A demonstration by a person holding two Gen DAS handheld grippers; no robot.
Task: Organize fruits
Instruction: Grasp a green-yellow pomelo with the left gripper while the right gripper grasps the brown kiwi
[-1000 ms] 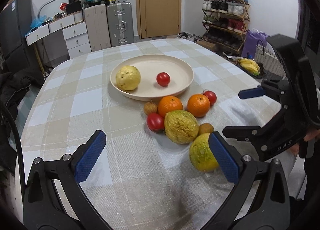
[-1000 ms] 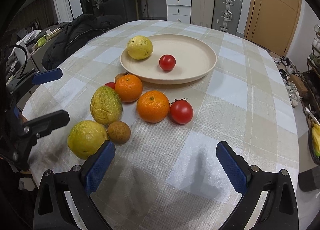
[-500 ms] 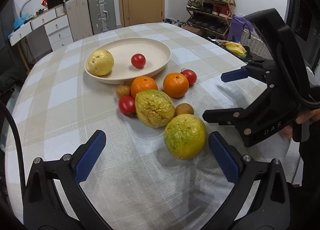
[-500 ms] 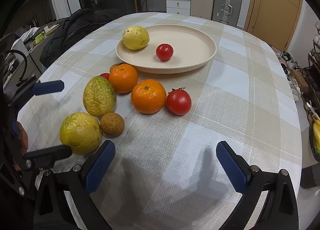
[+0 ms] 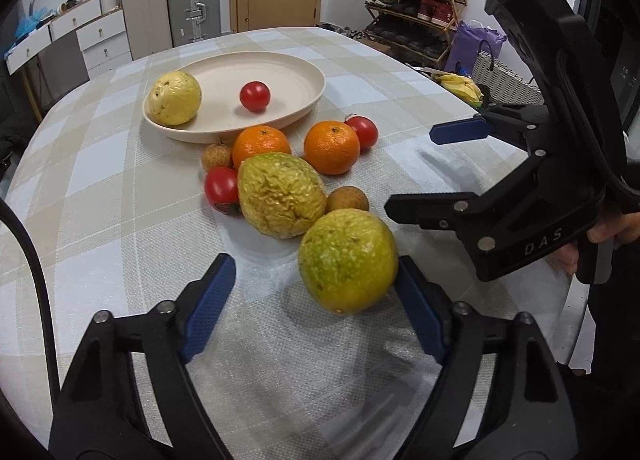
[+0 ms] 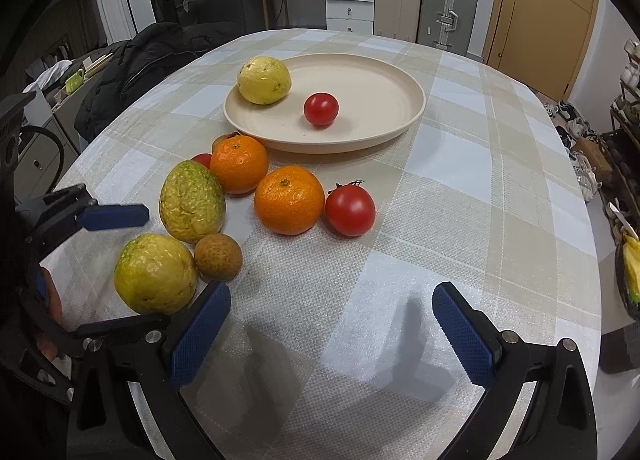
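My left gripper (image 5: pixel 316 302) reaches down over the near yellow-green fruit (image 5: pixel 347 260), its jaws closing. The right pad (image 5: pixel 420 316) is against the fruit and the left pad stands clear of it. In the right wrist view the same fruit (image 6: pixel 154 272) lies between the left gripper's fingers (image 6: pixel 114 216). A cream plate (image 5: pixel 312 100) holds a pale yellow fruit (image 5: pixel 175 97) and a tomato (image 5: pixel 255 96). In front of the plate lie a wrinkled yellow-green fruit (image 5: pixel 280 194), two oranges (image 5: pixel 331 147), two tomatoes (image 5: pixel 362 131) and two small brown fruits (image 5: pixel 347 199). My right gripper (image 6: pixel 332 336) hangs open over bare cloth.
The checked tablecloth (image 6: pixel 460 188) covers a rounded table. A black jacket (image 6: pixel 148 60) lies beyond its left edge. Drawers and suitcases (image 6: pixel 444 12) stand behind, with a door at the back right. A shoe rack (image 5: pixel 412 0) and a basket with bananas (image 5: pixel 460 84) are off the table's right side.
My left gripper has sunk and swung right, so the yellow-green fruit now sits between its jaws, and the jaws have narrowed. The right gripper has stayed where it was.
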